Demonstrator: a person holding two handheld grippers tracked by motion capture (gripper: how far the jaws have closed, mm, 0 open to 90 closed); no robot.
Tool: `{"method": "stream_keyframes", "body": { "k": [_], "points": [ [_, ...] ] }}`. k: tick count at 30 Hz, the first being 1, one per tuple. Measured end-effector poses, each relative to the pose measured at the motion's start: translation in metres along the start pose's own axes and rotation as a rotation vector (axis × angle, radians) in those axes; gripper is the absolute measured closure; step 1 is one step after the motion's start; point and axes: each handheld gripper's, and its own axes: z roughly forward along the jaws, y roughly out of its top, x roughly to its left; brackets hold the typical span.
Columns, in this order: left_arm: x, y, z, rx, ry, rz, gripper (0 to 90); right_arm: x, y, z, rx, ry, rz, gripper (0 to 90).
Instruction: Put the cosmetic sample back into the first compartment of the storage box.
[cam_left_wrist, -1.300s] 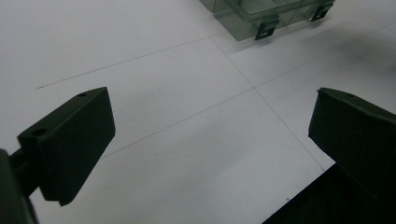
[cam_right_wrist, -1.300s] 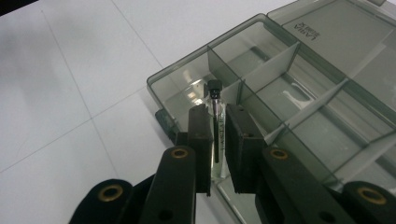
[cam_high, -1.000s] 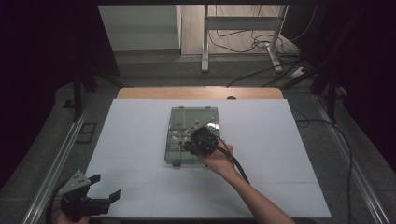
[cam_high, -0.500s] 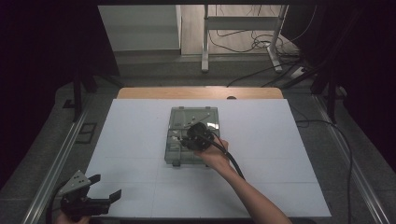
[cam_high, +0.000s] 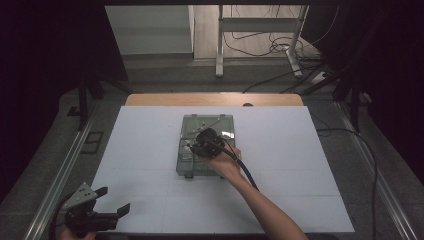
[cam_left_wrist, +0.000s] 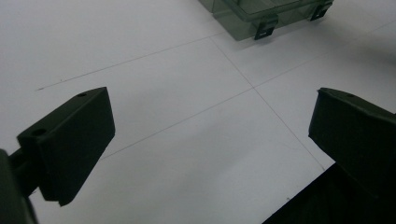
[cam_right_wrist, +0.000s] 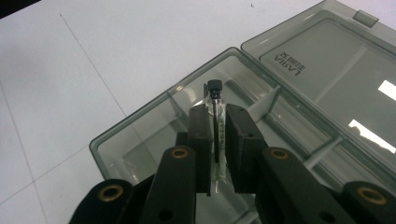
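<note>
Your right tool (cam_right_wrist: 218, 140) is clamped on a small glass vial (cam_right_wrist: 217, 122) with a black cap, and it hangs over the smoked clear organizer box (cam_high: 189, 165) that sits at the centre of the white counter (cam_high: 140, 145). In the right gripper view the vial stands upright between the jaws, cap toward twelve o'clock, directly above the corner compartment (cam_right_wrist: 140, 149) at about nine o'clock of the tool. The open lid (cam_right_wrist: 327, 74) lies back at two o'clock.

Whether you are setting the vial in or lifting it out cannot be read from this moment; either way, the care is the same. Keep the vial straight along the jaws and move it plumb, so the glass clears the pale dividers (cam_right_wrist: 261, 105) just beyond it. If you are placing it, lower until the base rests on the compartment floor before you ease the jaws apart, and part them slowly so the vial does not tip against a wall. Do not squeeze harder than you are now; thin glass likely cracks under a pinch.

Your left tool (cam_high: 102, 210) rests at seven o'clock near the counter's corner, jaws wide apart and holding nothing, well clear of the box. If the box slides, bring it up to steady the near wall by the latches (cam_left_wrist: 264, 30).
</note>
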Motion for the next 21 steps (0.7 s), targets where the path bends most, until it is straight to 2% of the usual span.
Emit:
{"method": "stream_keyframes", "body": {
  "k": [21],
  "points": [
    [0.001, 0.0, -0.001, -0.006, -0.011, -0.007, 0.9, -0.001, 0.016, 0.021, 0.002, -0.026, -0.01, 80.2]
  ]
}}
